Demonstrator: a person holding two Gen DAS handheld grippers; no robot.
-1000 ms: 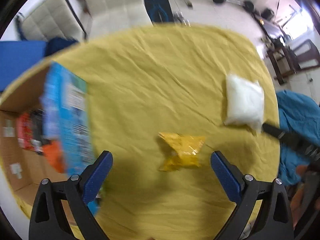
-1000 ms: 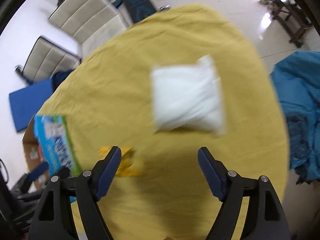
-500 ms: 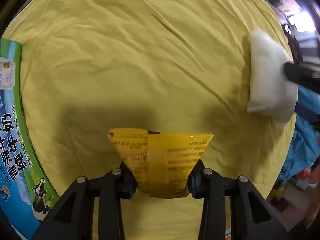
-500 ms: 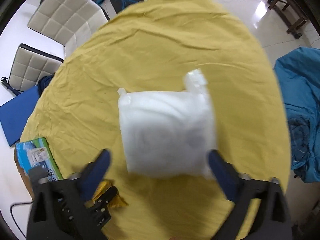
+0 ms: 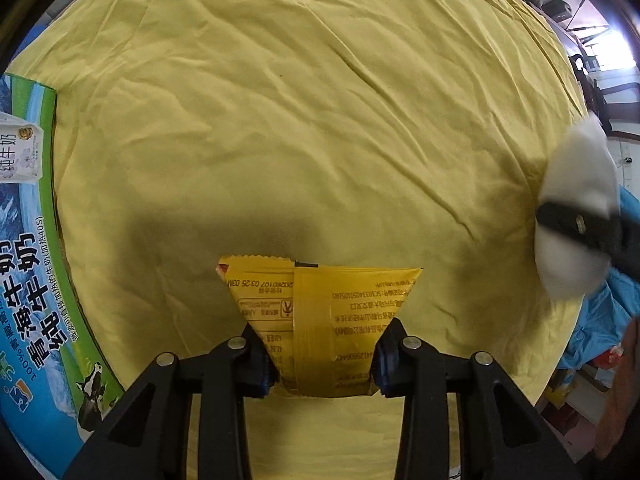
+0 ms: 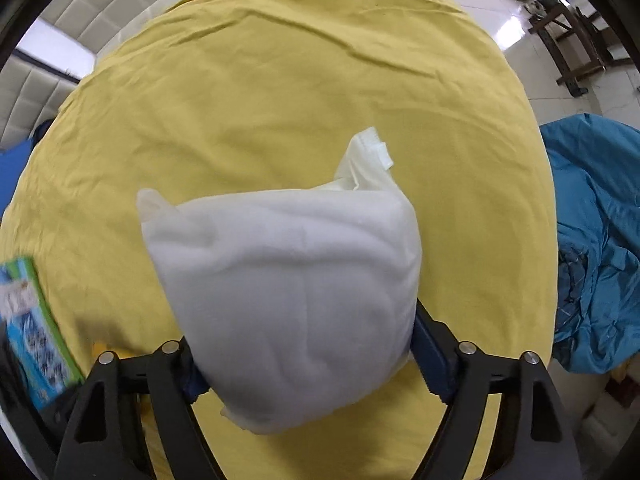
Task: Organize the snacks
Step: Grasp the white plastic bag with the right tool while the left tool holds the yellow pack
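Left gripper [image 5: 324, 364] clamped tight on a glossy yellow foil snack packet [image 5: 320, 320], crimped serrated edge fanning toward 12 o'clock, long axis 6-to-12, print upside down. Sitting on a wrinkled yellow tablecloth [image 5: 300, 120]. Blue-green milk carton box [image 5: 32, 280] off at 9 o'clock. Right gripper [image 6: 304, 364] closing around a soft, puffy white plastic bag [image 6: 288, 304], pads pressing its sides, knotted corner poking toward 1 o'clock.
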